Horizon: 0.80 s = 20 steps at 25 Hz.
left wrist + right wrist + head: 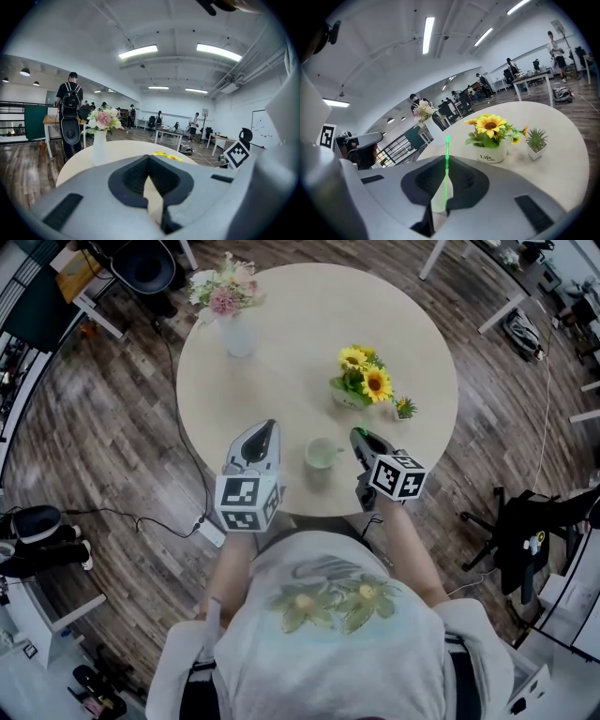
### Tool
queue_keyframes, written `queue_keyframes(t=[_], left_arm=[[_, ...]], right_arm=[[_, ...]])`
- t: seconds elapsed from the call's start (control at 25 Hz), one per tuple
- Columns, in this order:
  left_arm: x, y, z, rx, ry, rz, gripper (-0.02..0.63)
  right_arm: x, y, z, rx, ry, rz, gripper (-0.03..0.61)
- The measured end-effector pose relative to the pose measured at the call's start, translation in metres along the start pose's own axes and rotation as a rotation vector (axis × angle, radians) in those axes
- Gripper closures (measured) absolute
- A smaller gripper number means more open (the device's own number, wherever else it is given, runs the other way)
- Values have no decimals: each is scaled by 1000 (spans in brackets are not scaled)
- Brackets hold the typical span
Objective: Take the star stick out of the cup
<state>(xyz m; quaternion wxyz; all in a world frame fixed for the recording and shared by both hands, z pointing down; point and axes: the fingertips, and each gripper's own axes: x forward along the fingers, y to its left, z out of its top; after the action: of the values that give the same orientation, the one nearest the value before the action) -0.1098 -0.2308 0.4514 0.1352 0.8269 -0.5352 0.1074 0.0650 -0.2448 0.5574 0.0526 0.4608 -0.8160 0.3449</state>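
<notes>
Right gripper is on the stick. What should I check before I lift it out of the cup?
1. Right gripper shut on stick: ok.
2. Stick gripped along its shaft, top end free above the jaws: ok.
3. Stick's lower end and the star: cannot tell, hidden.
4. Cup upright on table: ok.
5. Left gripper steadying cup: not ok, it is shut and apart from the cup.
6. Sunflower pot clear of the lift: ok, behind the cup.
</notes>
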Motion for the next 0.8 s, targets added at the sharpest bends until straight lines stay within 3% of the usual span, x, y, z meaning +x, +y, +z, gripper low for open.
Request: queue_keyframes(t=[0.8], left_arm=[[-9, -2, 1, -5, -13, 2, 612]], right_arm=[[1, 56, 7, -190, -1, 80, 548]])
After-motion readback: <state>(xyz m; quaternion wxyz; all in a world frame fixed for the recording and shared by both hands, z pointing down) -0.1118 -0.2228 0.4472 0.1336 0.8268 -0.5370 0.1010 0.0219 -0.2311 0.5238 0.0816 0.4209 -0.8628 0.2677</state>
